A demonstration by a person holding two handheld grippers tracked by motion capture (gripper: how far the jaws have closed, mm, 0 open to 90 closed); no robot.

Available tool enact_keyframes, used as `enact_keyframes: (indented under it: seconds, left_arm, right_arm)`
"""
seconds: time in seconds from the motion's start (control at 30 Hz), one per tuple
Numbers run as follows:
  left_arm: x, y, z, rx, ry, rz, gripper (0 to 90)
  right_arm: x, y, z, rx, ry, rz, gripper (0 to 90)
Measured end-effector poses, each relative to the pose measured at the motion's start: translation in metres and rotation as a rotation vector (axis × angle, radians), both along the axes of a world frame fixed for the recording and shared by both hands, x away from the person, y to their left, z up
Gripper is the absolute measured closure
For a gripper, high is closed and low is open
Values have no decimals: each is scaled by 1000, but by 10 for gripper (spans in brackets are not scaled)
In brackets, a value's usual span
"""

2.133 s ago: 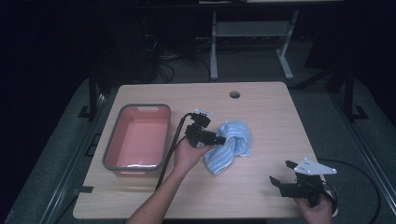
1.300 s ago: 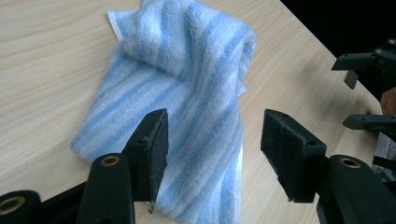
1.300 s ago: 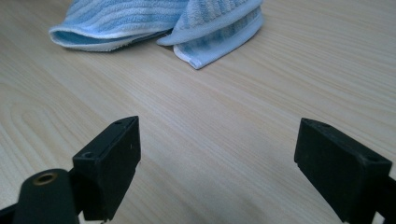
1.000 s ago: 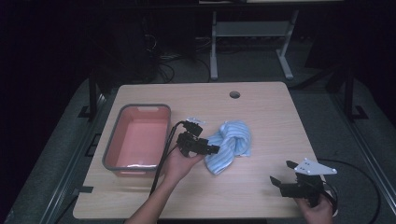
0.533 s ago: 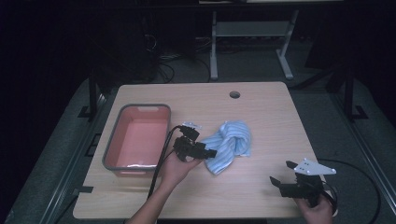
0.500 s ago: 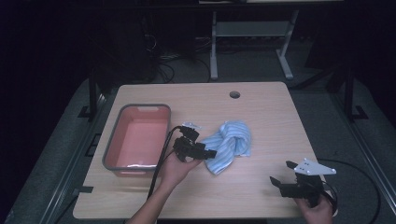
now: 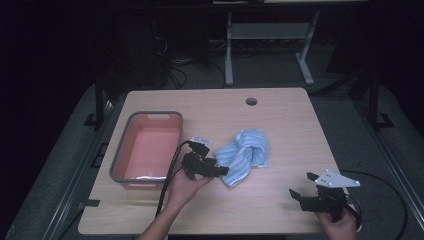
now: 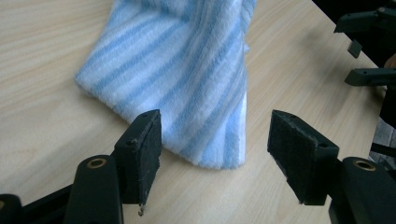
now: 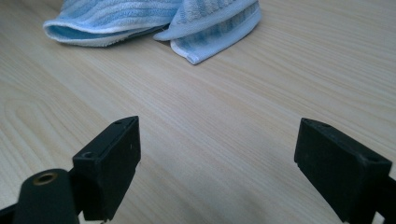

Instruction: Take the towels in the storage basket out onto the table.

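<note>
Table (image 7: 280,125) layout unchanged, pink tub (image 7: 147,147) empty at left; striped towel (image 7: 246,156) bunched mid-table; left gripper (image 8: 212,140) has pulled back off it, jaws spread around its near corner, likely regrasping; right gripper (image 9: 217,163) idle, jaws spread.

A light wooden table (image 7: 285,200) has a round cable hole (image 7: 251,101) near its far edge. Beyond it, on the dark floor, stands a grey metal frame (image 7: 267,31) beside a tangle of cables (image 7: 175,62).
</note>
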State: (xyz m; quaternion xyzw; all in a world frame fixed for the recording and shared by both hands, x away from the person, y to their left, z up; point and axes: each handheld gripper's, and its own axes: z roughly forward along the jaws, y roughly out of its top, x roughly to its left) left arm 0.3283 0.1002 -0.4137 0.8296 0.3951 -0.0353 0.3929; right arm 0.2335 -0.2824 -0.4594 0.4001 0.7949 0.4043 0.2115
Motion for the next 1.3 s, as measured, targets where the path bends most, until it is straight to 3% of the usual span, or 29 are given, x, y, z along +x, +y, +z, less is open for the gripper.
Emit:
enact_keyframes:
  seconds: [0.9,1.3]
  left_arm:
    - [-30,13,-10,-1,-23,-26,341]
    - [-42,20,-19,-4,-11,-25,339]
  right_arm:
    - [0,4,-1,-11,8,1,141]
    - [0,4,-1,-14,9,2,141]
